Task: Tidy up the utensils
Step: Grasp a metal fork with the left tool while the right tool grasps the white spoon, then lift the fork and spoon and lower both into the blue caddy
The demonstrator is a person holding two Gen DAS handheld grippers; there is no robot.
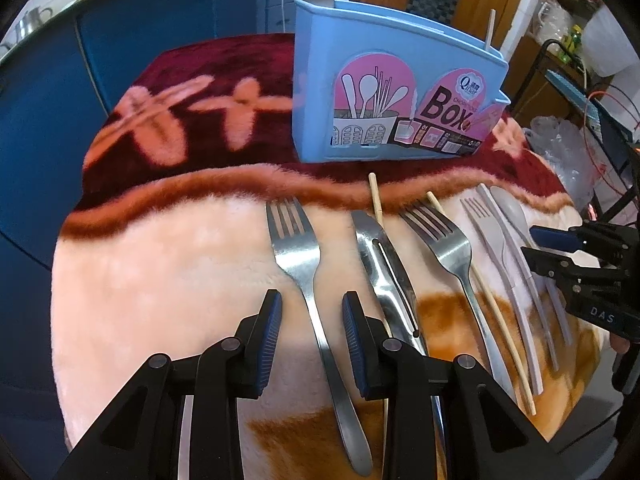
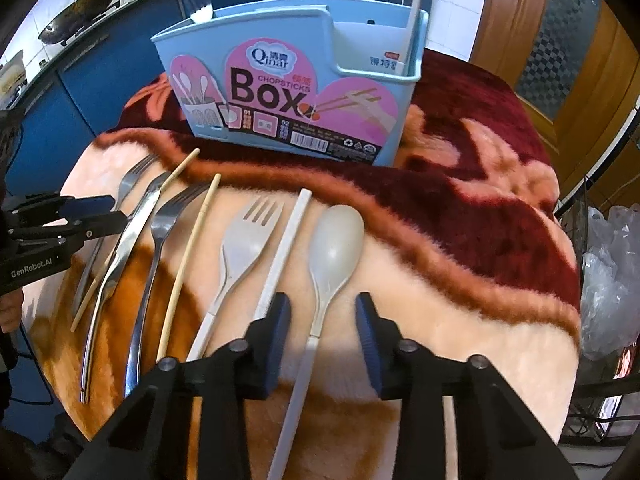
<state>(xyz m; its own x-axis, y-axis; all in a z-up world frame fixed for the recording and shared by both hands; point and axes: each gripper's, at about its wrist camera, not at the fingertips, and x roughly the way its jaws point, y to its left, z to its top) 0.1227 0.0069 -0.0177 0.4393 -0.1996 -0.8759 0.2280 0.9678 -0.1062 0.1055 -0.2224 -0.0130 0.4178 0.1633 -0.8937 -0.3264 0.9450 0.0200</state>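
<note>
I am looking down two grippers at a plush blanket [image 1: 140, 260] covered with cutlery. Nearest me, my left gripper [image 1: 310, 308] is hovering with its blue pads partly apart, straddling the handle of a steel fork [image 1: 298, 248] without pressing on it. My right gripper [image 2: 322, 312] is standing the same way, jaws narrowly open around the handle of a pale plastic spoon [image 2: 334, 248], not gripping it. Lying in a row between them, I am seeing a steel knife [image 1: 380, 252], a second steel fork [image 1: 444, 240], two wooden chopsticks [image 2: 188, 264], a plastic fork [image 2: 244, 240] and a white plastic chopstick [image 2: 286, 248]. Farther back, a light blue chopsticks box [image 2: 288, 92] is standing upright on the dark red part of the blanket, already holding one fork [image 2: 196, 0] at its left end and a pale stick at its right.
</note>
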